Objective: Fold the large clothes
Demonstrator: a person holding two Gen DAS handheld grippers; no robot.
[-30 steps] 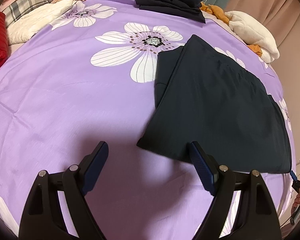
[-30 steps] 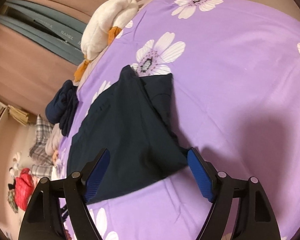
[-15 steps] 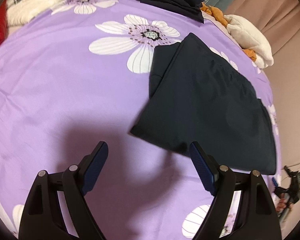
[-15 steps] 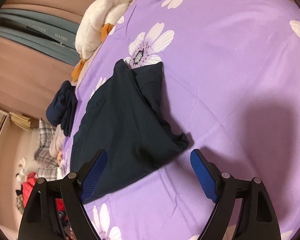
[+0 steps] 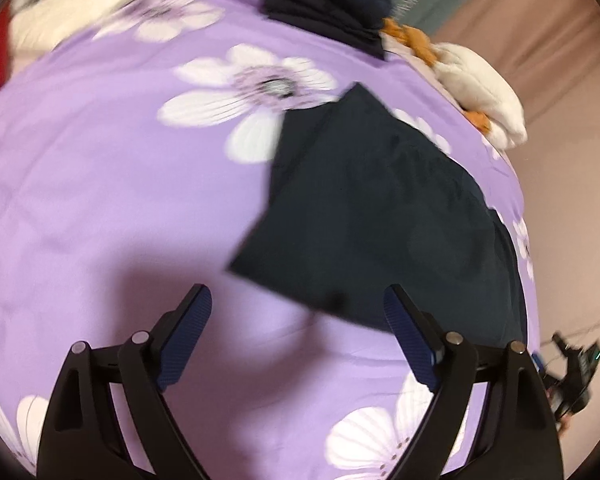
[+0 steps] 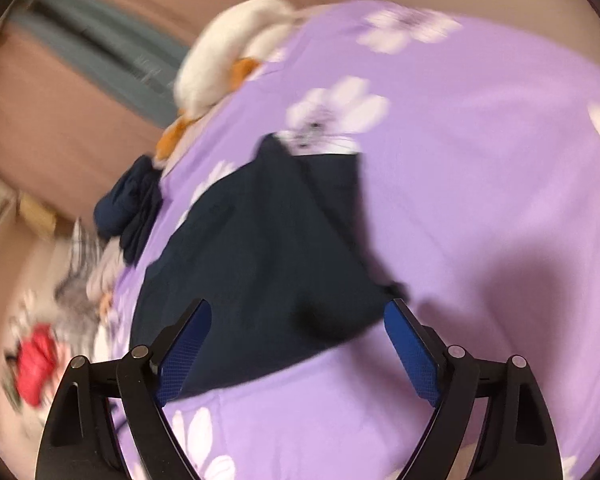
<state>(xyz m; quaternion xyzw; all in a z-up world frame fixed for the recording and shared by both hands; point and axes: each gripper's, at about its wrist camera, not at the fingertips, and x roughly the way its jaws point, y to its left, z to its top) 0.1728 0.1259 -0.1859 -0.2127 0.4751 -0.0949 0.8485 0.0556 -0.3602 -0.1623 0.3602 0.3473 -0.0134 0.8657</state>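
**Garment lay folded; both grippers empty**

Left gripper (image 5: 298, 336) and right gripper (image 6: 298, 350) stood with jaws wide apart, holding nothing. Just beyond lay the dark garment (image 5: 380, 216), flat on the purple bedsheet (image 5: 100, 200). Advice: pinch both near corners evenly, matching edges.

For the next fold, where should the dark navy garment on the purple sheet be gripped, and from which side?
Probably at the two near corners of the dark navy garment. That near edge lies flat and free on the purple sheet, just ahead of both open grippers. The left gripper could come in low at the corner before it, the right gripper likewise at its own, each sliding one finger under the hem.
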